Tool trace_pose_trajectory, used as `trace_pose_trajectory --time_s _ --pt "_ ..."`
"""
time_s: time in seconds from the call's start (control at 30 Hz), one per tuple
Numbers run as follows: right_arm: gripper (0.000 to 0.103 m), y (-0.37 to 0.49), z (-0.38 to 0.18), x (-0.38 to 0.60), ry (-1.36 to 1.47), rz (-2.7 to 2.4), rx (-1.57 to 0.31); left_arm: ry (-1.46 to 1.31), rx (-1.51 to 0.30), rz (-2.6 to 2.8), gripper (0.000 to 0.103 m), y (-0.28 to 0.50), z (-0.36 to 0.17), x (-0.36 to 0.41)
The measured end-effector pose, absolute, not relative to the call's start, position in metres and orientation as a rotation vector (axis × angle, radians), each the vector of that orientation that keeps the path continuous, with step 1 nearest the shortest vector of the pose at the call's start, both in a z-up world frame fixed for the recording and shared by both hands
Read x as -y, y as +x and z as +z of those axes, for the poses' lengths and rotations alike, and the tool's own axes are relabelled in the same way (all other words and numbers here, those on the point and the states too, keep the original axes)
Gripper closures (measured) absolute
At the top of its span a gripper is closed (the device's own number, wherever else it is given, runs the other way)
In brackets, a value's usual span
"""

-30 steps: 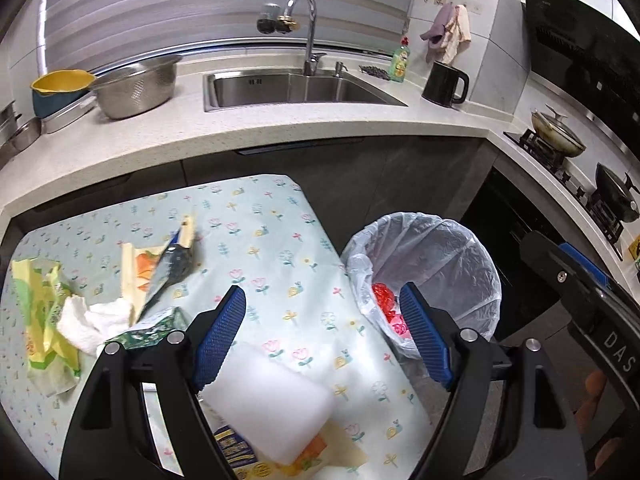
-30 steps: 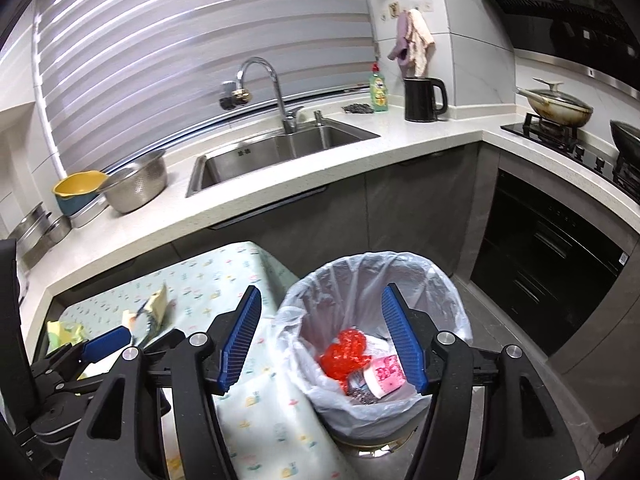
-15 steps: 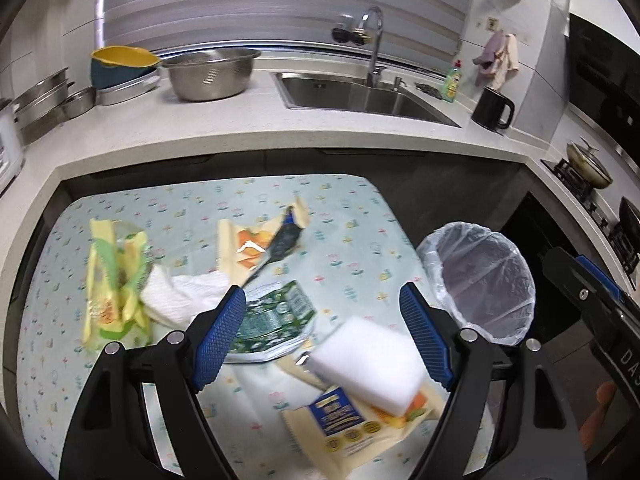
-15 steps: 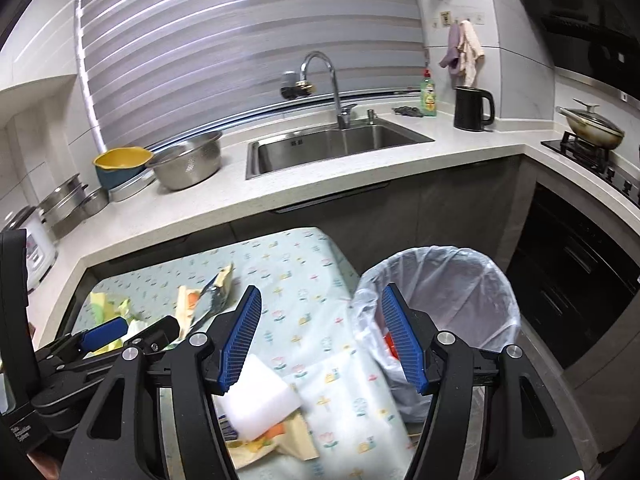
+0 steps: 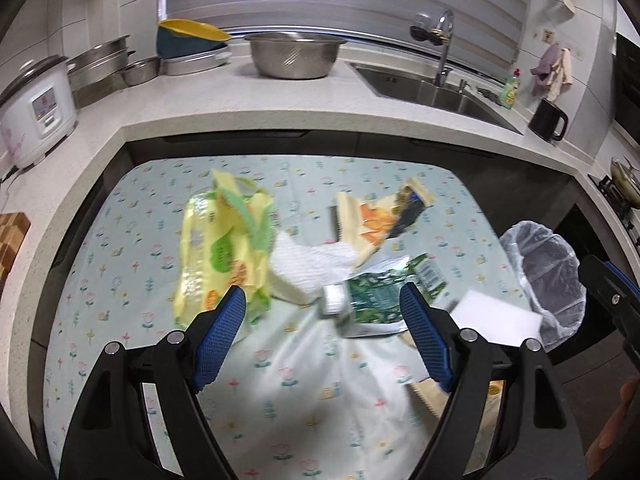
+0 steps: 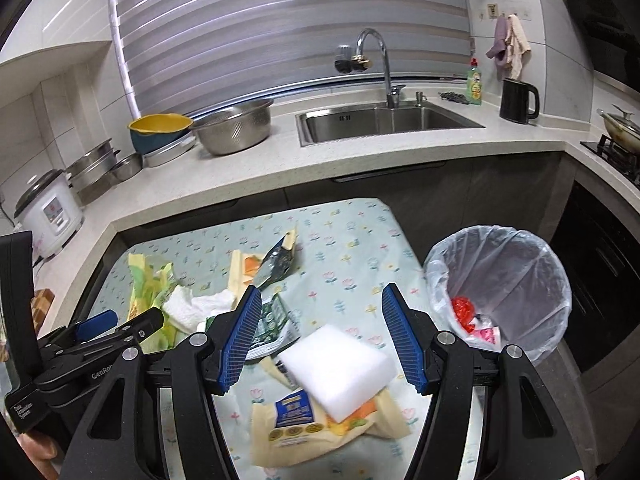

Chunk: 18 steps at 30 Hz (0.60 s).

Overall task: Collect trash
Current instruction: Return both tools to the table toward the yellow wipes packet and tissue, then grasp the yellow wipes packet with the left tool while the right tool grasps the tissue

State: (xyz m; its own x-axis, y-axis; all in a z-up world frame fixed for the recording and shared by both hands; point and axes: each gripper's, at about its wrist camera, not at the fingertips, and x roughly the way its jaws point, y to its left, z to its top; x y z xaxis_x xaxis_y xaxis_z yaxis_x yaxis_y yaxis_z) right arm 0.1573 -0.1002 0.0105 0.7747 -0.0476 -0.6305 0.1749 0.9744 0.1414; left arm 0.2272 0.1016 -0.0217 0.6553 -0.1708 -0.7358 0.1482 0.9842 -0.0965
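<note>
My left gripper [image 5: 322, 338] and right gripper [image 6: 320, 334] both hang with jaws open, nothing between them, above the flowered counter [image 5: 120, 240]. Landmark: the white foam block [image 6: 338, 370]. It lies on a cream wrapper [image 6: 320, 432] near the counter's right edge; the lined trash bin [image 6: 500, 280] stands just right of it, past that edge. Left of the block lie a green packet [image 5: 384, 292], crumpled tissue [image 5: 308, 264] and a yellow bag [image 5: 224, 252]; bare cloth lies beyond it. A second ago the bin filled my right view; now the litter does. "GenRo…" reads on the left gripper's body.
</note>
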Motion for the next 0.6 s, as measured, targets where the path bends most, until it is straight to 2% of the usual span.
trace_pose_trajectory --time_s 0.43,0.5,0.6 --pt "0.042 0.190 -0.020 0.050 0.180 -0.049 -0.746 -0.035 -0.901 -0.137 0.028 0.249 -0.062 -0.141" --pt "0.042 0.196 -0.025 0.044 0.179 -0.041 -0.759 -0.030 -0.913 -0.142 0.030 0.253 -0.068 -0.142" --pt "0.042 0.206 -0.033 0.036 0.176 -0.028 -0.776 -0.031 -0.930 -0.157 0.038 0.258 -0.076 -0.143"
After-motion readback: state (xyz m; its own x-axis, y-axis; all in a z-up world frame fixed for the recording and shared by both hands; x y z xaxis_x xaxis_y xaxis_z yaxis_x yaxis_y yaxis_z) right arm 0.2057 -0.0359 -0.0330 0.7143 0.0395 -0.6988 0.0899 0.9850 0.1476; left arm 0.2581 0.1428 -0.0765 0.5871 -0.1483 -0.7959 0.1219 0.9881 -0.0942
